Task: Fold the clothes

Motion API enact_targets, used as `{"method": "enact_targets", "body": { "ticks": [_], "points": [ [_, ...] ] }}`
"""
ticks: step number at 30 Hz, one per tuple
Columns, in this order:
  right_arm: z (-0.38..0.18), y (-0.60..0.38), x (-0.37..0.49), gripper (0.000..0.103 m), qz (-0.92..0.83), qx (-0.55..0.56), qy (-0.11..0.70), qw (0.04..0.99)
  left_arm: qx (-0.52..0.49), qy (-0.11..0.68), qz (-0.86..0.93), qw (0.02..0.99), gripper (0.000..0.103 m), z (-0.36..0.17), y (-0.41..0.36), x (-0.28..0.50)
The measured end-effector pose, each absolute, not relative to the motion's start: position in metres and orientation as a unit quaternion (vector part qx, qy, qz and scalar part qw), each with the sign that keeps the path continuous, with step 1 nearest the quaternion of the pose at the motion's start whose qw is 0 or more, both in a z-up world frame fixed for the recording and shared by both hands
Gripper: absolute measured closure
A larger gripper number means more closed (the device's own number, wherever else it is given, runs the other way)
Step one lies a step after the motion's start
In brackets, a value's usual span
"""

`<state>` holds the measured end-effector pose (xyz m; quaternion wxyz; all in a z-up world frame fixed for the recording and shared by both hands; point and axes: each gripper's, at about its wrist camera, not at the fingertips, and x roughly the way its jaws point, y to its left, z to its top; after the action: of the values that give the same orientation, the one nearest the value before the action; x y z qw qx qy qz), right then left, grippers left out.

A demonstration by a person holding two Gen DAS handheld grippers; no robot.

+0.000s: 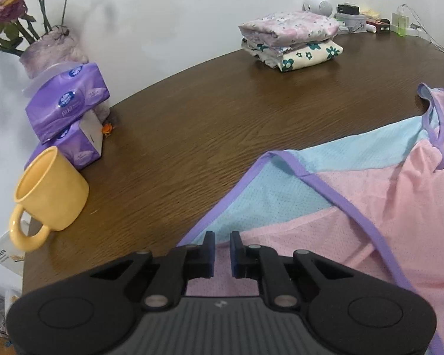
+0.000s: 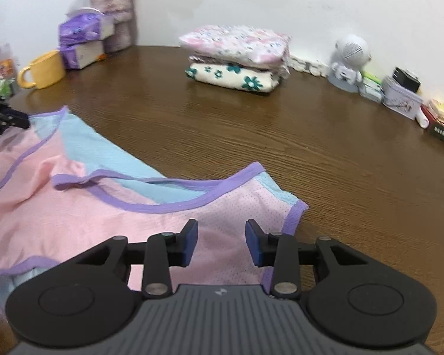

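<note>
Pink mesh top (image 2: 103,224) lies spread on the tabletop (image 2: 310,148) for folding, left gripper (image 1: 222,254) nearly clenched over its hem, right gripper (image 2: 221,242) released above a shoulder.

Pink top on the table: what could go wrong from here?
1. The left gripper shows a narrow gap with no clear pinch on the pink top; a lift may slip.
2. The right gripper is open, so one side could lag.
3. A wide sweep could nudge the yellow mug.

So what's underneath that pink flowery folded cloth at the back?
The pink floral cloth lies on a folded cream cloth with teal flowers, on the wooden table. A patterned layer peeks between them; the rest of it is covered.
</note>
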<state>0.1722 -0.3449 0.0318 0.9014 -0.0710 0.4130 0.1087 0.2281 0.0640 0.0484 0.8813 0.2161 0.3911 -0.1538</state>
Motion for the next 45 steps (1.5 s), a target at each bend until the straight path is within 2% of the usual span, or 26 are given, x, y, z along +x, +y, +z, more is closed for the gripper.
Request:
{"method": "enact_targets", "body": {
  "ticks": [12,16,25,38,41,45],
  "points": [
    [0.026,-0.35,0.182,0.067,0.035,-0.059,0.426,0.902,0.211,0.37,-0.125,0.896,0.093,0.042,0.077,0.235],
    [0.048,-0.324,0.183,0.067,0.087,-0.09,0.396,0.91,0.222,0.347,-0.155,0.898,0.091,0.055,0.067,0.234],
    [0.03,-0.277,0.242,0.067,0.151,-0.133,0.45,0.87,0.263,0.356,-0.211,0.872,0.093,0.045,0.024,0.264],
    [0.018,-0.284,0.281,0.066,0.094,-0.127,0.411,0.898,0.245,0.348,-0.128,0.896,0.096,0.035,0.026,0.289],
    [0.02,-0.284,0.28,0.066,0.09,-0.119,0.406,0.901,0.235,0.346,-0.129,0.899,0.092,0.043,0.031,0.283],
    [0.05,-0.286,0.244,0.066,0.123,-0.101,0.389,0.907,0.226,0.331,-0.139,0.905,0.088,0.06,0.04,0.262]
  ]
}}
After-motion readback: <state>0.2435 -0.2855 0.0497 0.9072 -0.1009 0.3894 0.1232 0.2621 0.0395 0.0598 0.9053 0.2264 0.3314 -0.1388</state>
